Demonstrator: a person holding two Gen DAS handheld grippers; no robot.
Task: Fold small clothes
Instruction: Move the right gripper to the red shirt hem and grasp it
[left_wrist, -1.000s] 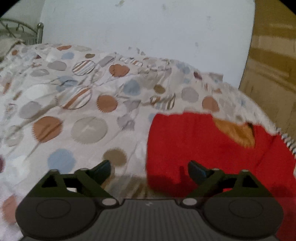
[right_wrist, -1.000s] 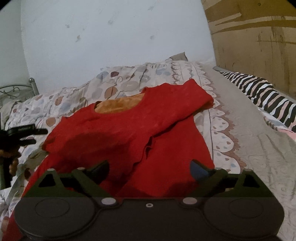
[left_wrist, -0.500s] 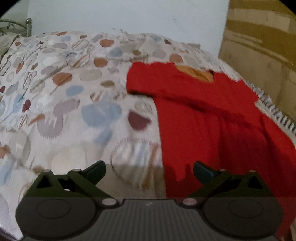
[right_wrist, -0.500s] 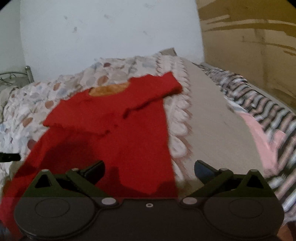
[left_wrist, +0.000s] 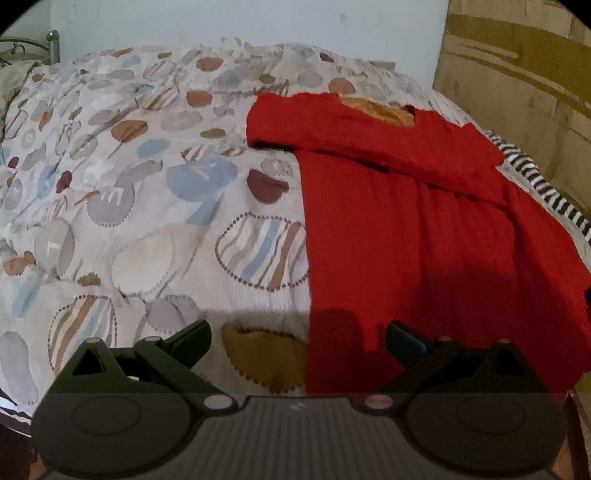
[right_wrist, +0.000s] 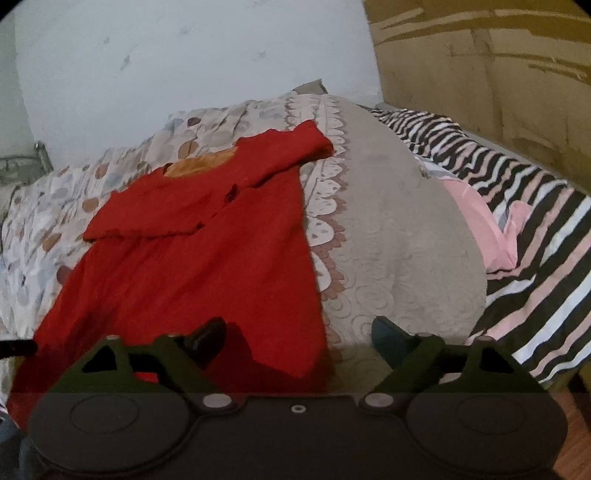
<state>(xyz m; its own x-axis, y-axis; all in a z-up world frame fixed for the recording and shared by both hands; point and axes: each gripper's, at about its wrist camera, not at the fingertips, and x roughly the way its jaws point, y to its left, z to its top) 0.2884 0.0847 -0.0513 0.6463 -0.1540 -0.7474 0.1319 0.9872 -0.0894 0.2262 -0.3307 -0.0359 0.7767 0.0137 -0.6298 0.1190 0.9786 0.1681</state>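
Observation:
A red top (left_wrist: 424, 236) with an orange neck lining (left_wrist: 380, 110) lies flat on the bed, its sleeves folded across the chest. My left gripper (left_wrist: 299, 338) stands open at the near hem. The garment's left edge runs between its fingers, and nothing is pinched. In the right wrist view the same red top (right_wrist: 199, 266) fills the left half. My right gripper (right_wrist: 299, 338) is open with its jaws closing. The top's near right corner lies between its fingers, with the pads clear of the cloth.
A bedspread (left_wrist: 147, 192) printed with coloured spots covers the bed, with a beige scalloped border (right_wrist: 388, 240) beside the top. Farther right lie a black, white and pink striped blanket (right_wrist: 535, 236) and a pink cloth (right_wrist: 476, 218). A wooden panel (right_wrist: 498, 74) and a white wall stand behind.
Both grippers have drawn back from the top's upper part to its near hem, so the whole garment now shows. The right gripper's fingers stand slightly closer together.

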